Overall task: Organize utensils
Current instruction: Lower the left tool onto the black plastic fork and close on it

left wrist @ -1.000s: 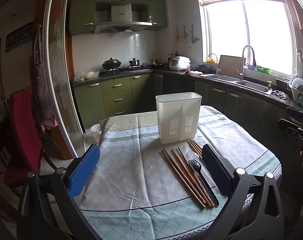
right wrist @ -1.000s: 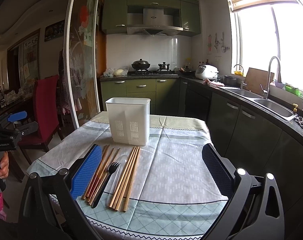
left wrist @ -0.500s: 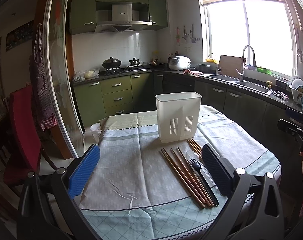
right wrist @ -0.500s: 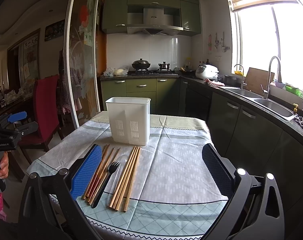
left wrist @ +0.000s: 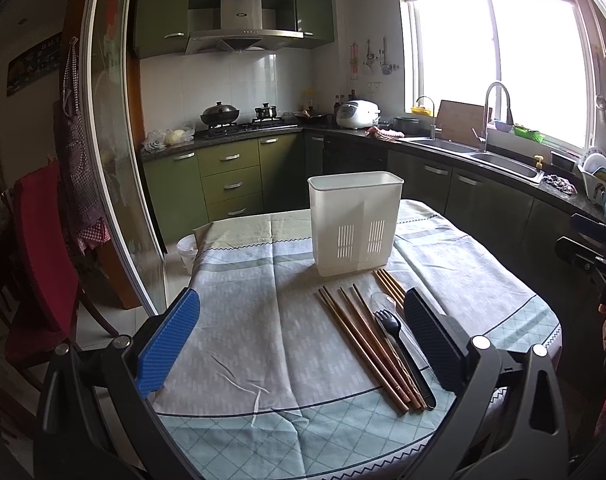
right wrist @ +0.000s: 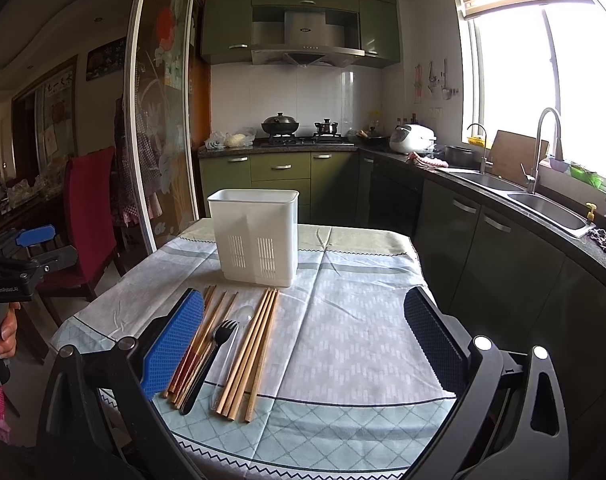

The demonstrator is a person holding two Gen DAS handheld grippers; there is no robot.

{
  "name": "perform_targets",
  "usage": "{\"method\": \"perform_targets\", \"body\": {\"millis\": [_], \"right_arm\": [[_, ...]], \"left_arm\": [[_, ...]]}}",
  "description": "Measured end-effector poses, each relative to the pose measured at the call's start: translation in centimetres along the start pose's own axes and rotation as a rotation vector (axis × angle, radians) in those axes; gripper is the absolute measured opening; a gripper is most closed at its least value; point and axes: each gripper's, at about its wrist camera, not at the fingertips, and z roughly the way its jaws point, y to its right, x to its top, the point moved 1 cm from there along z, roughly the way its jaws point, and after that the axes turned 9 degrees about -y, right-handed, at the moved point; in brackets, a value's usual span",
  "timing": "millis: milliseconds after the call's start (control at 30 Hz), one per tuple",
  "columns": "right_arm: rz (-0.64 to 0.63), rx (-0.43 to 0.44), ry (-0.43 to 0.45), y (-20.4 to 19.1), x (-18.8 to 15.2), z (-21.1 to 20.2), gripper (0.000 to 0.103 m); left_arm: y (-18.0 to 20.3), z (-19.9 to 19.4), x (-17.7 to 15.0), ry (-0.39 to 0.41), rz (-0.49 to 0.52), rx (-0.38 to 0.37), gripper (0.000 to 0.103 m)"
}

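Note:
A white slotted utensil holder [left wrist: 355, 222] stands upright on the clothed table [left wrist: 239, 320]; it also shows in the right wrist view [right wrist: 256, 236]. In front of it lie several wooden chopsticks [left wrist: 363, 340], a black plastic fork [left wrist: 403, 354] and a clear plastic spoon [left wrist: 383, 302]. In the right wrist view, dark chopsticks [right wrist: 201, 340], the fork [right wrist: 211, 356], the spoon [right wrist: 239, 320] and light chopsticks [right wrist: 251, 352] lie side by side. My left gripper [left wrist: 303, 344] is open and empty, its right finger over the utensils. My right gripper [right wrist: 303, 344] is open and empty, its left finger over the dark chopsticks.
A red chair [left wrist: 39, 264] stands left of the table beside a glass sliding door [left wrist: 111, 160]. Green cabinets, a stove [left wrist: 239, 124] and a sink counter [left wrist: 495, 160] run behind and to the right. The table's near edge is just below both grippers.

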Motion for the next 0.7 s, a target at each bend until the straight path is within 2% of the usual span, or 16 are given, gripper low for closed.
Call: {"method": "perform_targets", "body": {"millis": [167,333,367,433,533,633,700], "right_arm": [[0.022,0.039,-0.067,1.0,-0.3,2.0,0.099],[0.061,0.025,-0.131,3.0,-0.2,4.7,0.099],[0.067,0.023,-0.143,3.3,-0.1,5.2,0.099],[0.082,0.032,-0.170,4.0,0.1,6.3,0.099],[0.103,0.097,-0.240,5.0,0.5,8.4,0.099],[0.106,0.119,-0.294,5.8,1.0,10.2,0.097],[0.094,0.101,-0.325,5.9,1.3,11.2,0.083]], "left_arm": [[0.7,2.0,0.8,-0.077,0.005,0.005,0.097],[1.4,5.3,1.7,-0.201,0.003,-0.026,0.096],[1.6,5.9,1.8,-0.223,0.007,-0.028,0.094],[2.1,7.7,2.2,-0.289,0.009,-0.041,0.081],[3.2,10.1,2.5,-0.387,0.016,-0.089,0.070],[4.9,12.1,2.5,-0.460,0.041,-0.113,0.065],[5.9,13.4,2.4,-0.509,0.050,-0.123,0.061]]}}
